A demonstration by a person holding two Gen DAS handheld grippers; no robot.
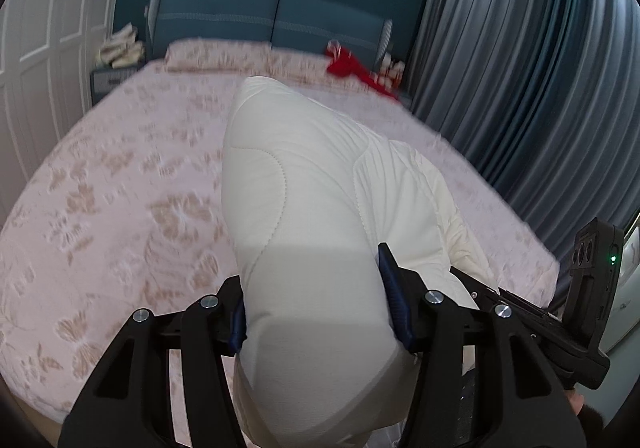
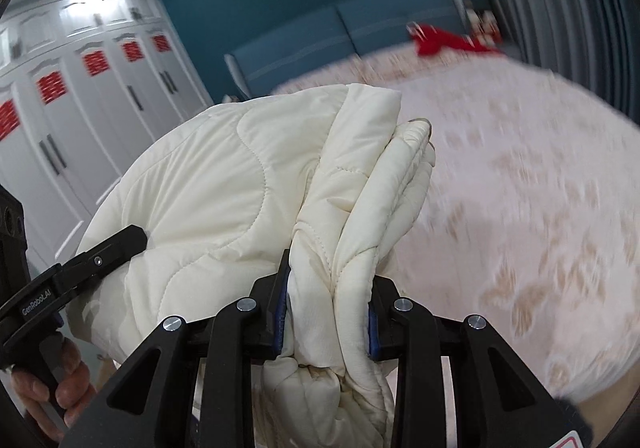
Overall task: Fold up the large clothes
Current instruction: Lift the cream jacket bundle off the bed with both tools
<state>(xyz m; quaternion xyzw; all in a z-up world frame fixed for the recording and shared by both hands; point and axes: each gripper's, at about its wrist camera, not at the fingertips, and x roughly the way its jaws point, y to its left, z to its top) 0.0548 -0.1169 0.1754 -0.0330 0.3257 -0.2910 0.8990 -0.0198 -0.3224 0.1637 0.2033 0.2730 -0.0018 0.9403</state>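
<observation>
A cream quilted padded jacket (image 1: 304,183) is bunched and held up above the bed. My left gripper (image 1: 316,300) is shut on a thick fold of it. My right gripper (image 2: 326,312) is shut on another bunched, gathered part of the same jacket (image 2: 240,175). The right gripper also shows at the right edge of the left wrist view (image 1: 576,312), and the left gripper at the left edge of the right wrist view (image 2: 84,268). Both hold the jacket close together, off the bedspread. The jacket's lower part is hidden below the frames.
A wide bed with a pink flowered bedspread (image 1: 120,183) lies under the jacket, with a blue headboard (image 1: 272,19). A red item (image 1: 348,65) lies near the pillows at the far right. White wardrobes (image 2: 80,119) stand left, grey curtains (image 1: 520,87) right.
</observation>
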